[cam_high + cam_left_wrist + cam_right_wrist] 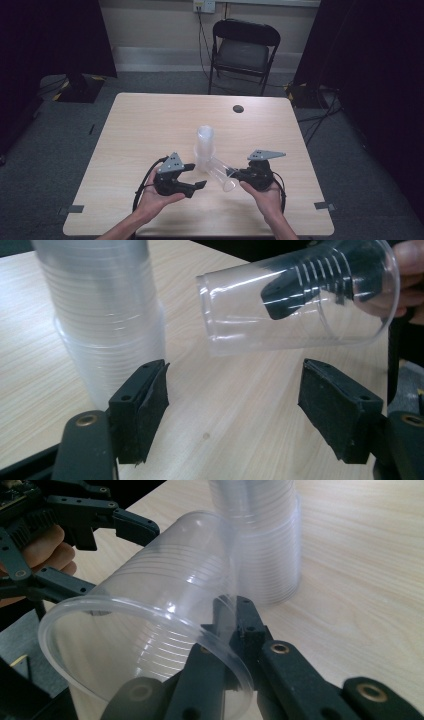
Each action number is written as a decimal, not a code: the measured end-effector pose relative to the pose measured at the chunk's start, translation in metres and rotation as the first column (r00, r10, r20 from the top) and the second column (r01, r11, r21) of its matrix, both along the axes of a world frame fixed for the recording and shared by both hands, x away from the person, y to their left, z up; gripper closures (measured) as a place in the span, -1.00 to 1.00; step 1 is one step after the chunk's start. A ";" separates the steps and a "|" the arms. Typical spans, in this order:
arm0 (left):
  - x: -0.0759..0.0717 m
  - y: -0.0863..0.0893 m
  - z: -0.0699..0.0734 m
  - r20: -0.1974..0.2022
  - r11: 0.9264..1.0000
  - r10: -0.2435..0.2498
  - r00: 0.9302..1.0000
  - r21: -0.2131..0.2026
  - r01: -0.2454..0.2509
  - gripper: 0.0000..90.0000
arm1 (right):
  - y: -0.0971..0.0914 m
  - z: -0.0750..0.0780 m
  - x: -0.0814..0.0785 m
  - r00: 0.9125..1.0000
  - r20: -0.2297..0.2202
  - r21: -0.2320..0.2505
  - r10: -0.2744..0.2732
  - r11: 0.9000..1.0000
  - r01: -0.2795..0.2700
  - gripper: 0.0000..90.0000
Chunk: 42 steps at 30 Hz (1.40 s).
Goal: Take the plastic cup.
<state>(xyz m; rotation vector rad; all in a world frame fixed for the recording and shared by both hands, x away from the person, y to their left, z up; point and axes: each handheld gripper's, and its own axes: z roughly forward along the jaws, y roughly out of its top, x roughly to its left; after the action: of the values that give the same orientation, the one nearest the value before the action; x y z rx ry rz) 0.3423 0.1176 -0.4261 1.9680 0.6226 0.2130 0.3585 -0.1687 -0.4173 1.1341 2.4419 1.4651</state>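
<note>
The right gripper (235,174), held in the person's right hand (264,196), has its jaws clamped together on the wall of a single clear plastic cup (221,173), one jaw inside the rim and one outside. The cup lies on its side above the light wooden table (145,125), its open mouth toward the person and its closed base pointing at a tall stack of clear cups (204,145). In the right gripper view the held cup's base comes right up to the stack, though whether they touch cannot be told.

The left gripper (196,176), in the left hand (152,197), sits just left of the held cup with its jaws standing apart and nothing between them. In the left gripper view the stack (102,315) rises upside down just beyond one jaw, and the held cup (295,300) hangs tilted beyond the other, so both stand in front of the open jaws.

Farther back on the table is a small dark round hole (238,108) near the far edge. Behind the table stands a black folding chair (243,50) against the wall
</note>
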 end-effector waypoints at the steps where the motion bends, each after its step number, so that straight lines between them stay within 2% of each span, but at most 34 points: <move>1: -0.001 -0.001 0.000 0.003 1.000 -0.008 1.000 0.006 0.008 -0.40 | 0.000 0.000 0.000 1.000 -0.004 -0.002 0.003 1.000 -0.003 1.00; 7: -0.003 -0.003 0.000 0.028 0.998 -0.050 0.998 0.050 0.049 -0.47 | 0.002 -0.002 0.001 0.998 -0.046 -0.019 0.036 0.999 -0.037 1.00; 14: -0.009 -0.009 0.001 0.092 0.992 -0.075 0.993 0.112 0.065 -0.48 | 0.004 -0.004 0.002 0.994 -0.084 -0.027 0.067 0.997 -0.069 1.00; 20: -0.013 -0.013 -0.001 0.119 0.987 -0.087 0.989 0.146 0.069 -0.55 | 0.006 -0.006 0.003 0.988 -0.127 -0.031 0.090 0.995 -0.095 1.00; 25: -0.016 -0.017 -0.002 0.150 0.977 -0.125 0.981 0.189 0.095 -0.56 | 0.010 -0.008 0.003 0.979 -0.170 -0.047 0.114 0.991 -0.124 1.00; 29: -0.020 -0.022 -0.003 0.174 0.967 -0.163 0.971 0.225 0.122 -0.57 | 0.014 -0.010 0.003 0.970 -0.199 -0.057 0.140 0.986 -0.154 1.00; 32: -0.022 -0.024 -0.004 0.175 0.961 -0.185 0.967 0.240 0.140 -0.63 | 0.016 -0.012 0.003 0.964 -0.216 -0.060 0.158 0.983 -0.174 1.00; 34: -0.023 -0.025 -0.005 0.182 0.960 -0.189 0.965 0.241 0.142 -0.64 | 0.017 -0.013 0.003 0.961 -0.220 -0.060 0.165 0.981 -0.182 1.00; 35: -0.023 -0.025 -0.005 0.182 0.958 -0.195 0.964 0.248 0.146 -0.64 | 0.018 -0.013 0.004 0.961 -0.221 -0.063 0.167 0.981 -0.185 1.00; 38: -0.024 -0.027 -0.007 0.197 0.946 -0.227 0.954 0.278 0.168 -0.64 | 0.020 -0.014 0.003 0.953 -0.236 -0.070 0.189 0.975 -0.211 1.00; 39: -0.026 -0.028 -0.008 0.196 0.940 -0.235 0.952 0.294 0.171 -0.65 | 0.021 -0.015 0.003 0.951 -0.240 -0.069 0.197 0.973 -0.219 1.00; 41: -0.027 -0.031 -0.010 0.204 0.935 -0.247 0.947 0.308 0.178 -0.65 | 0.024 -0.016 0.003 0.946 -0.250 -0.074 0.205 0.971 -0.229 1.00; 42: -0.027 -0.032 -0.011 0.205 0.929 -0.257 0.944 0.323 0.183 -0.65 | 0.025 -0.016 0.003 0.945 -0.252 -0.076 0.208 0.969 -0.234 1.00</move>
<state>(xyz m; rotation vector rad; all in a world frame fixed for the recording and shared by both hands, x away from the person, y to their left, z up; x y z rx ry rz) 0.3151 0.0860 -0.4368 2.2403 0.2106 0.4223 0.3614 -0.1440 -0.4332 1.1068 2.8598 1.2966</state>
